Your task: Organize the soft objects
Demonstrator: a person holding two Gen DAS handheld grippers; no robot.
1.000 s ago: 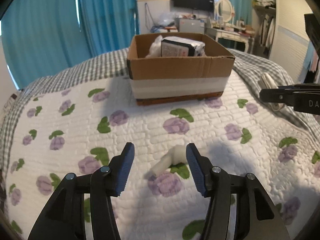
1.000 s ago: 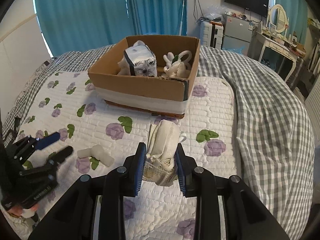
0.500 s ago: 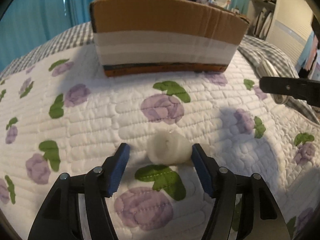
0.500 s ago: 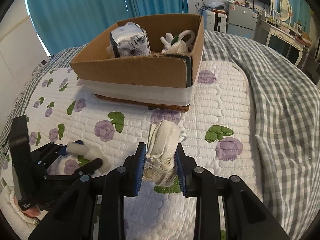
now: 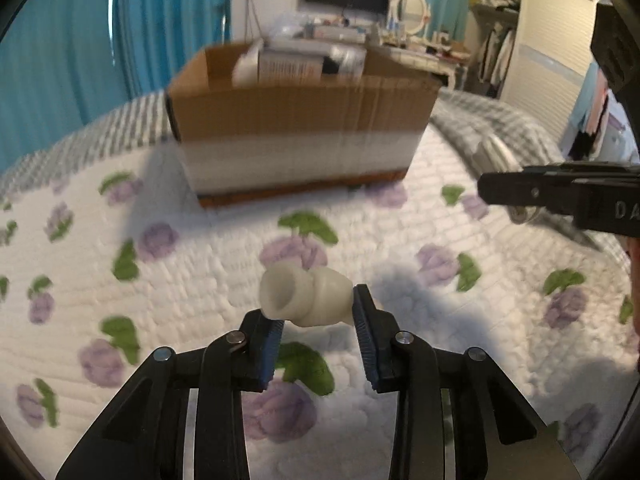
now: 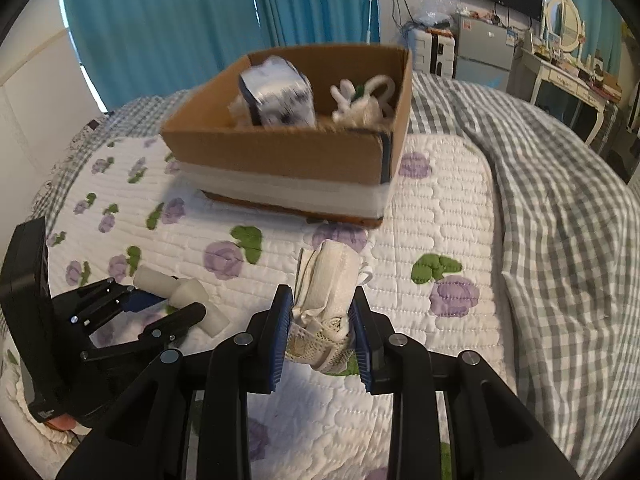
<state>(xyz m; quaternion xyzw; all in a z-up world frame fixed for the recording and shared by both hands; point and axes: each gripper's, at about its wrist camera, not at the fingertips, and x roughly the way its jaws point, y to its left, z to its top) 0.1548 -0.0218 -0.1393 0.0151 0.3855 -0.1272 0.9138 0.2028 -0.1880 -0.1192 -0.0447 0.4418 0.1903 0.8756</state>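
My left gripper (image 5: 316, 320) is shut on a white bent foam tube (image 5: 306, 298) and holds it above the flowered quilt; the same gripper (image 6: 160, 312) and tube (image 6: 184, 296) show at the lower left of the right wrist view. My right gripper (image 6: 322, 320) is shut on a rolled white cloth bundle with a lace edge (image 6: 328, 288), held above the quilt. A cardboard box (image 6: 280, 156) stands ahead on the bed; it holds a silver-wrapped packet (image 6: 276, 96) and a white soft toy (image 6: 360, 104). The box also shows in the left wrist view (image 5: 296, 120).
The white quilt with purple flowers (image 6: 432, 216) covers the bed, with a grey checked blanket (image 6: 560, 208) to the right. Blue curtains (image 6: 180, 20) hang behind. A dresser with a mirror (image 6: 568, 60) stands at the far right. The right gripper's side (image 5: 560, 196) crosses the left wrist view's right edge.
My left gripper closed on the foam tube and lifted it off the quilt. My right gripper kept hold of the cloth bundle and moved slightly nearer the box.
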